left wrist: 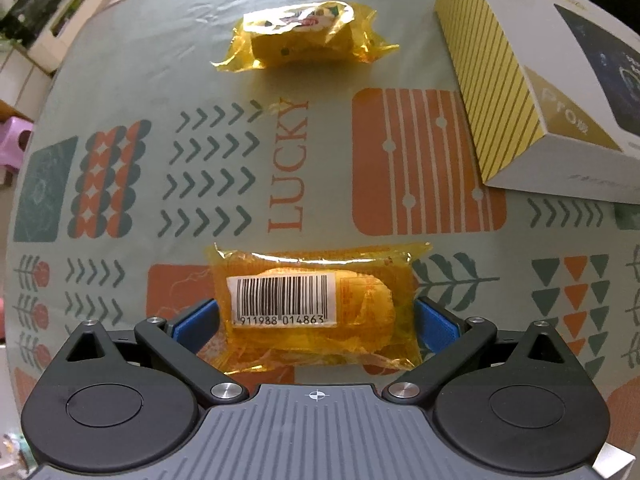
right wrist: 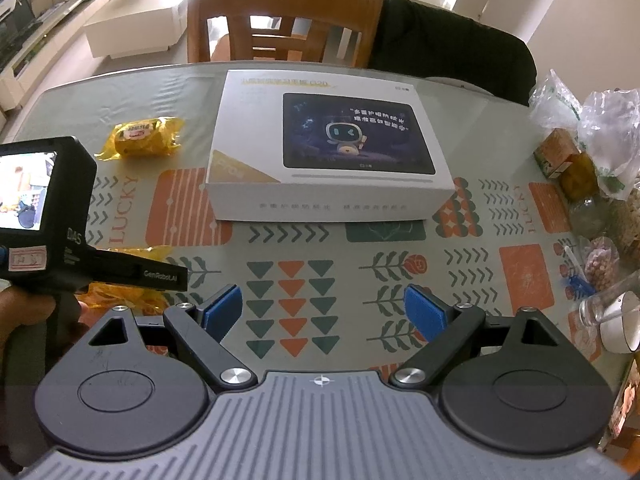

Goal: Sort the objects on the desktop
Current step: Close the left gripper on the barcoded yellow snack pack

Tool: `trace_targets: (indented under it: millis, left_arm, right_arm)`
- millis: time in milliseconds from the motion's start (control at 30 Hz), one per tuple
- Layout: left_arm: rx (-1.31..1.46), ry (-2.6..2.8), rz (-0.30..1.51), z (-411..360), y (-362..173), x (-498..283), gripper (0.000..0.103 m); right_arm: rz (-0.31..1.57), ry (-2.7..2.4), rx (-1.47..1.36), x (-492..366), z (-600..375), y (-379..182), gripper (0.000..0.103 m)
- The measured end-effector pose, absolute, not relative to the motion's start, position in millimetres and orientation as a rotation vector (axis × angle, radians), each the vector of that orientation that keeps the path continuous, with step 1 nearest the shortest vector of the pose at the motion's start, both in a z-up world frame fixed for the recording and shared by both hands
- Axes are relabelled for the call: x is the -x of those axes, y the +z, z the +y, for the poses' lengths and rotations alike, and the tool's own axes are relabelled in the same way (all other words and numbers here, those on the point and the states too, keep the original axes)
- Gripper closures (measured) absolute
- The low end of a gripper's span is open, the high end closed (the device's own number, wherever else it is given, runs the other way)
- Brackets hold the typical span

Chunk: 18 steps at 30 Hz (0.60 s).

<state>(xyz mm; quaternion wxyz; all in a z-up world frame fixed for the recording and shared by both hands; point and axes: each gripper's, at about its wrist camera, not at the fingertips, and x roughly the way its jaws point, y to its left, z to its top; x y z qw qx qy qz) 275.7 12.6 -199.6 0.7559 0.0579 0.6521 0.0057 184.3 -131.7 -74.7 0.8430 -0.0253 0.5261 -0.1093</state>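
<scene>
Straddling yellow packet (left wrist: 316, 304), left gripper (left wrist: 316, 320) open; right gripper (right wrist: 323, 312) open, empty.

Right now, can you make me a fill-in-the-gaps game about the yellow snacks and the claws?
1. The left claw has a yellow packet between its blue pads, and the packet's white label shows a ____.
2. The right claw is open and holds ____.
3. The big word printed in orange on the tablecloth is ____.
4. The other yellow snack lies beside the white ____.

Missing words: barcode; nothing; LUCKY; box
</scene>
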Motion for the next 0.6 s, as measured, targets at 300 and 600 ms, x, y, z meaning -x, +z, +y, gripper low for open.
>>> trace_targets:
  millis: [300, 600]
  left_arm:
    - [0.035, 0.048, 1.433, 29, -206, -277, 0.000]
    - [-0.012, 0.001, 1.369, 24, -203, -266, 0.005]
  right_arm:
    - [1.099, -0.218, 0.049, -184, -131, -72, 0.000]
    - [1.084, -0.205, 0.045, -184, -129, -68, 0.000]
